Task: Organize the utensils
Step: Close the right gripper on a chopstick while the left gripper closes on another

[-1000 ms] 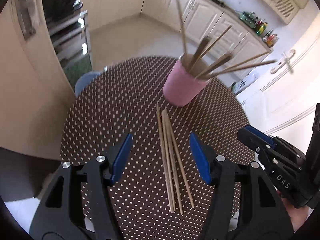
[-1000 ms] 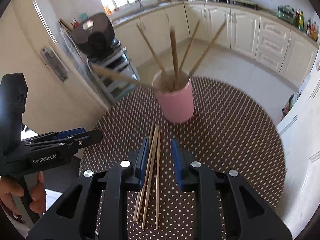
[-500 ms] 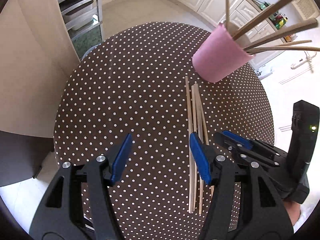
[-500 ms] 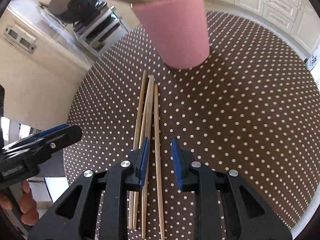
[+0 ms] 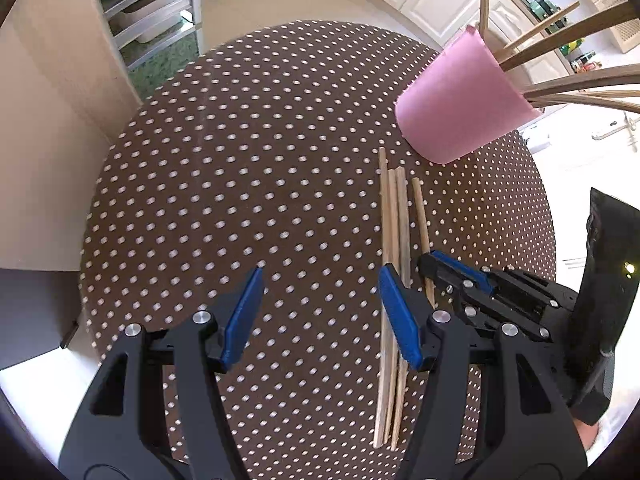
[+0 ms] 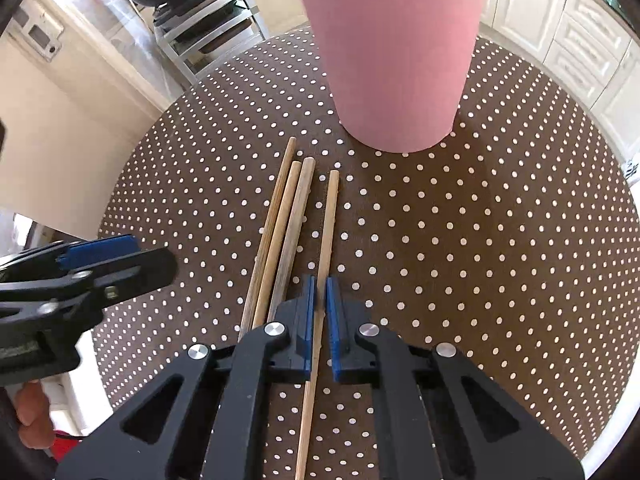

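A pink cup stands on the round brown polka-dot table with several wooden chopsticks sticking out of it. Several loose chopsticks lie side by side in front of the cup. My right gripper is low on the table with its jaws closed around the rightmost chopstick. It also shows in the left wrist view. My left gripper is open and empty, just left of the loose chopsticks; it also shows in the right wrist view.
A metal rack with trays stands beyond the table's far left edge. White kitchen cabinets line the far wall. The table edge curves close on the right.
Both grippers have come down and forward toward the cup. My right gripper's jaws have narrowed from partly open to closed around the rightmost chopstick. My left gripper has stayed open.
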`<state>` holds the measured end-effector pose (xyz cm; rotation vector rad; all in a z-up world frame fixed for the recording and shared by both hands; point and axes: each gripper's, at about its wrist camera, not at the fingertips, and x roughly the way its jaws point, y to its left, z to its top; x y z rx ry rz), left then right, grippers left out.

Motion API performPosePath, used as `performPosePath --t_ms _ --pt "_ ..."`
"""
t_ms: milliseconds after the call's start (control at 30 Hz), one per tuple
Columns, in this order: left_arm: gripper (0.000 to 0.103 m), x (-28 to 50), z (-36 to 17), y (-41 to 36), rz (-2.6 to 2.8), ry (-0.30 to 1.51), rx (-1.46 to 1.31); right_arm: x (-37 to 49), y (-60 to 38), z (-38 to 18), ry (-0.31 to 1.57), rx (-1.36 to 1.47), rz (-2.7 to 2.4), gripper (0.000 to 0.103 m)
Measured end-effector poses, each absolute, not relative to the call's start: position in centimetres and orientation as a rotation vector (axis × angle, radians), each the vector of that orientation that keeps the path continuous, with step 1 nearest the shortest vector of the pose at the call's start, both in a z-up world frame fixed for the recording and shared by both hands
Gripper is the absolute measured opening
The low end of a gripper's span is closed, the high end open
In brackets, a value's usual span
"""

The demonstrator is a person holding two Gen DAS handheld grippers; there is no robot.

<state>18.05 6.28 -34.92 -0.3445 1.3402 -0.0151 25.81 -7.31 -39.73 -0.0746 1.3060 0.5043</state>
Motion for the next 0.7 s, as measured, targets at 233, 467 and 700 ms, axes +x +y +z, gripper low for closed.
performPosePath --t_ms 233,467,700 --pt "0.06 20.9 -36.8 3.9 -0.049 1.367 -0.313 25.5 -10.0 -39.5 1.317 -0.044 0.482 0.004" --pt "0.06 22.6 -38.1 2.7 -0.027 1.377 -0.245 26.1 -12.8 -39.6 1.358 0.067 0.474 0.004" --pt "0.06 25.0 -38.5 0.4 0.002 1.381 -0.128 27.8 -12.8 -39.4 1.359 0.083 0.471 0.006"
